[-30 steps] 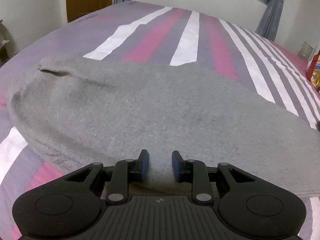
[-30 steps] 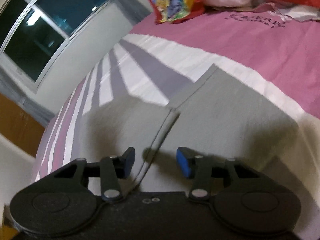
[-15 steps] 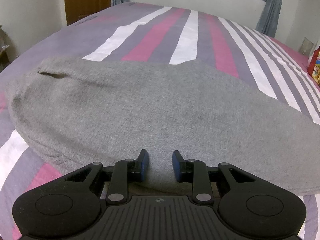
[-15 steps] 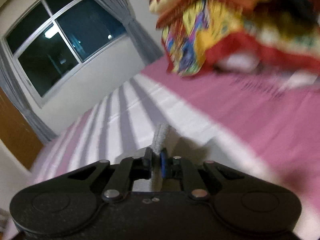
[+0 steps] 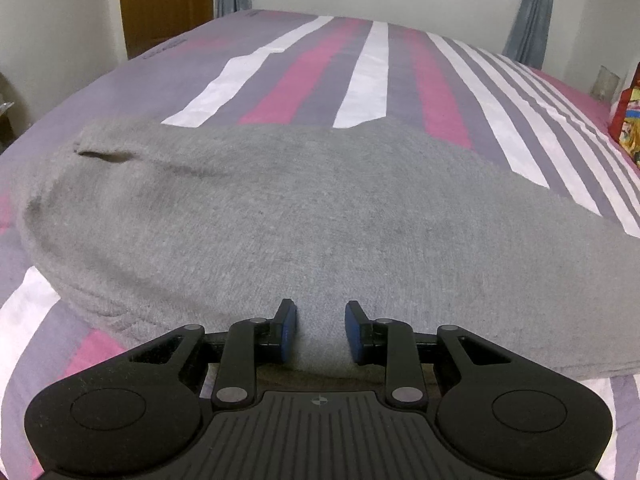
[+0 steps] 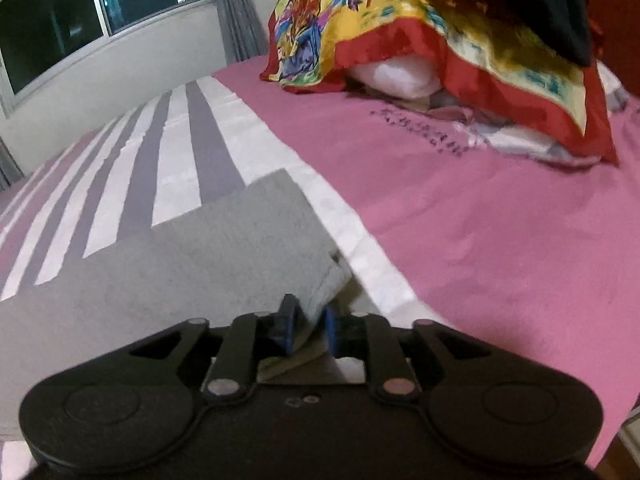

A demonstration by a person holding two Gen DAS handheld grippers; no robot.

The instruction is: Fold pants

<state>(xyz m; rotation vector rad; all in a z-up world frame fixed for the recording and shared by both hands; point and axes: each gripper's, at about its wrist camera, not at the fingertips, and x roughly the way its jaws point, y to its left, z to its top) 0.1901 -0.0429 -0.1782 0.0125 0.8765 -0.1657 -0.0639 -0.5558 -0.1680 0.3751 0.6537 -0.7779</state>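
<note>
The left gripper (image 5: 321,330) has its blue-padded fingers (image 5: 287,330) standing apart, released, with the near edge of the grey pants (image 5: 320,220) rising between them; the pads do not visibly press the cloth. The right gripper (image 6: 309,326) has its fingers (image 6: 289,326) opening, yet a bunched corner of the pants (image 6: 208,248) still sits between the pads, and they appear to be grasping it.

The pants lie spread flat across the striped bedspread (image 5: 360,72), their long side running across the bed in front of the left gripper. In the left wrist view a small dark opening (image 5: 104,157) in the cloth shows toward the pants' far left end. In the right wrist view the pants' straight end lies on the white stripe, just beside the pink part of the bedspread (image 6: 480,220).

Beyond the pants, well apart from them, a pile of bright red and yellow bedding (image 6: 400,40) sits on the pink part of the bedspread. A dark window (image 6: 100,8) with a grey curtain (image 6: 236,20) is behind the bed, and a brown door (image 5: 164,0) stands past its far corner.
</note>
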